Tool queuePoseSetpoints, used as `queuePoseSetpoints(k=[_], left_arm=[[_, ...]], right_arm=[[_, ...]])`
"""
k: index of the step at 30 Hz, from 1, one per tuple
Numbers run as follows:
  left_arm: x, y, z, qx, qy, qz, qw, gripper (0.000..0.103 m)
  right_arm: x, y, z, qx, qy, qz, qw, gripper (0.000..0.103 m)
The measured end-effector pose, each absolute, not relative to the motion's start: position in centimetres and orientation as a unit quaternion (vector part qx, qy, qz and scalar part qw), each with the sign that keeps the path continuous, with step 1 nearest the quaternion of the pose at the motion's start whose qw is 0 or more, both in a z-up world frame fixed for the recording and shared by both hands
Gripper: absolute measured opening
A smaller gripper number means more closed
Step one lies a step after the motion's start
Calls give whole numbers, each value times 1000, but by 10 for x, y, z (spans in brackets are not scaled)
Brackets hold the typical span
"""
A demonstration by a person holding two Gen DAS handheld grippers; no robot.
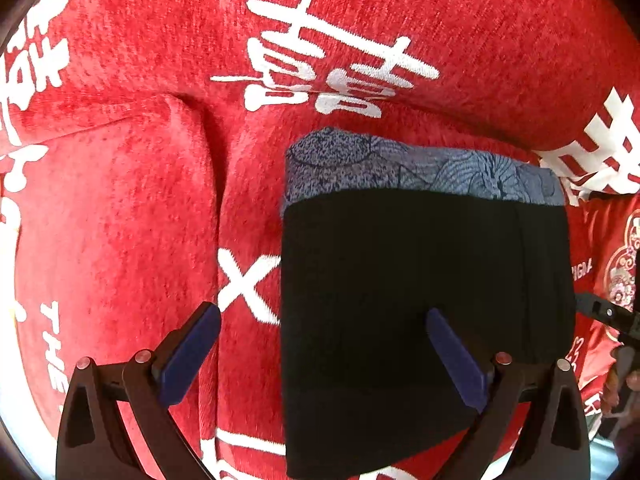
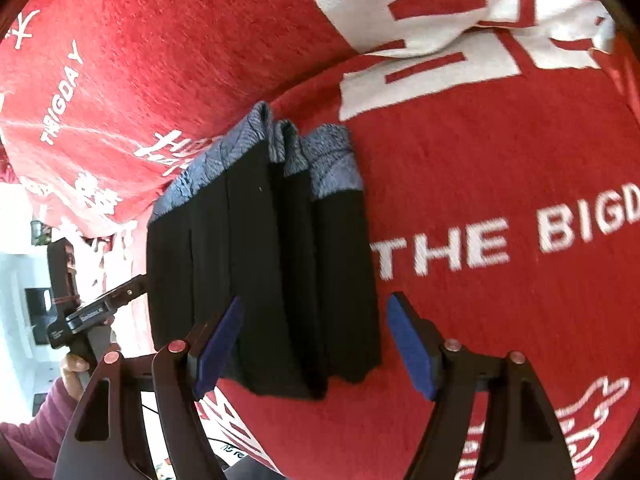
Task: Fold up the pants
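The black pants lie folded in a compact rectangle on a red cushion, with a blue-grey patterned band along the far edge. In the right wrist view the pants show several stacked folds. My left gripper is open and empty above the pants' left edge, its right finger over the black cloth. My right gripper is open and empty, its fingers standing either side of the pants' near end. The left gripper's body shows at the left of the right wrist view.
The red plush cover with white characters and the words "THE BIGD" spreads all round. A raised red cushion lies left of the pants. The seat edge and a bright room show at the left.
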State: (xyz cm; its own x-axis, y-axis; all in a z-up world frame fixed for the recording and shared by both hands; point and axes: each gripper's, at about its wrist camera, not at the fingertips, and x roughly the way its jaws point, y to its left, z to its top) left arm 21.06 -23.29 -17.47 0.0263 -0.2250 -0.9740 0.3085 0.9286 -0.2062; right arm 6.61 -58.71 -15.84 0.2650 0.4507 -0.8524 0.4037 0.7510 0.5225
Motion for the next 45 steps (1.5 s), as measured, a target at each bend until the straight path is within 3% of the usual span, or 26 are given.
queuePoseSetpoints(k=[24, 32, 35, 38, 40, 45], left_arm=[[233, -259, -242, -86, 721, -259, 636, 103], [227, -258, -236, -86, 717, -244, 648, 103], [219, -259, -222, -85, 695, -237, 674, 89], [213, -257, -210, -100, 679, -233, 689, 70], [211, -252, -202, -106, 673, -233, 694, 64], [201, -250, -182, -90, 665, -246, 700, 61]], right_arm=[[102, -605, -211, 410, 592, 119, 683, 80], [99, -616, -217, 449, 592, 108, 660, 80], [99, -612, -213, 434, 602, 97, 664, 76], [101, -607, -206, 418, 606, 92, 670, 60], [99, -608, -201, 422, 600, 91, 674, 51], [90, -613, -188, 457, 578, 108, 667, 43]])
